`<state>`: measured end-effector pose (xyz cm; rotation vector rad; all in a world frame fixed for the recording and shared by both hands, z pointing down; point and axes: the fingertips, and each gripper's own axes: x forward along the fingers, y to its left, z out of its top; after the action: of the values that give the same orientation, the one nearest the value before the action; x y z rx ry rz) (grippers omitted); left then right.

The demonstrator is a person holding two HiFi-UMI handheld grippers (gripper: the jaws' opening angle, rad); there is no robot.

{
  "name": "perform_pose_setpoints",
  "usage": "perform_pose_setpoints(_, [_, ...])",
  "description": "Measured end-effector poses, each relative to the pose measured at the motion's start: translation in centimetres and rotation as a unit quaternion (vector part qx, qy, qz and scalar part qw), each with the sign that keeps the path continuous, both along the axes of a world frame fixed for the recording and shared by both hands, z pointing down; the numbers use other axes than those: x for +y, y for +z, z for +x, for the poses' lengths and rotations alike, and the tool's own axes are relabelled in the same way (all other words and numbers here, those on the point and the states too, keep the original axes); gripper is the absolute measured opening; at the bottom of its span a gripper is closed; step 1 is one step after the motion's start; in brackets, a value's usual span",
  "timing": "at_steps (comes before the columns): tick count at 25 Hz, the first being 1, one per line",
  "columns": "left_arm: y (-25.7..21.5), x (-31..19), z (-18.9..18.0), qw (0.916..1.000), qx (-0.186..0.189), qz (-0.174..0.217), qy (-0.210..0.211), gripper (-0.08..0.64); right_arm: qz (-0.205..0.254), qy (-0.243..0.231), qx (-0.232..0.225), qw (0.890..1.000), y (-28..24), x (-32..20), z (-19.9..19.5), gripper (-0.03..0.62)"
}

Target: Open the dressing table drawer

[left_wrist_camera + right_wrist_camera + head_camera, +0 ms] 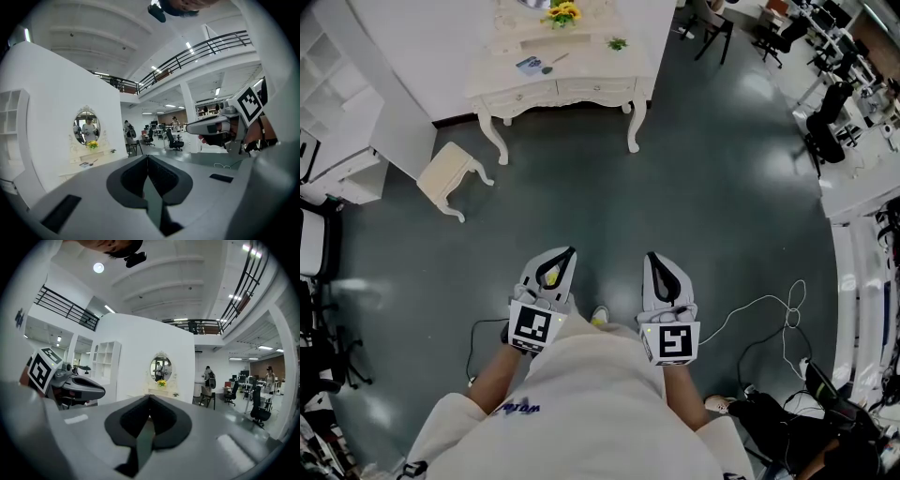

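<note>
Drawer point(595, 90) is set in the cream bench's point(591, 58) front rail, well apart from both grippers. Left gripper point(568, 253) and right gripper point(652, 257) are held with jaws fully closed, nothing gripped. The bench should be approached squarely, jaws opened at the handle, the pull kept straight. Drawer's long axis lies along the bench front — face turned toward the person.

No words or numbers can be read. The blue print point(517, 409) on the white shirt point(600, 412) is upside down and too small. The two cubes point(533, 327) point(673, 341) show only black-and-white squares.
</note>
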<state>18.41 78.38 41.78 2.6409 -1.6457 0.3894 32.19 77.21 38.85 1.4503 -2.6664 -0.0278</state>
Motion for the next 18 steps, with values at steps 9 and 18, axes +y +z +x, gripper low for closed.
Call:
perform_pose_setpoints(9, [0.23, -0.31, 0.23, 1.0000, -0.003, 0.002, 0.005, 0.009, -0.001, 0.004, 0.001, 1.000, 0.63, -0.31, 0.29, 0.011])
perform_pose_setpoints(18, [-0.35, -0.78, 0.43, 1.0000, -0.002, 0.008, 0.005, 0.009, -0.005, 0.007, 0.006, 1.000, 0.58, -0.69, 0.66, 0.011])
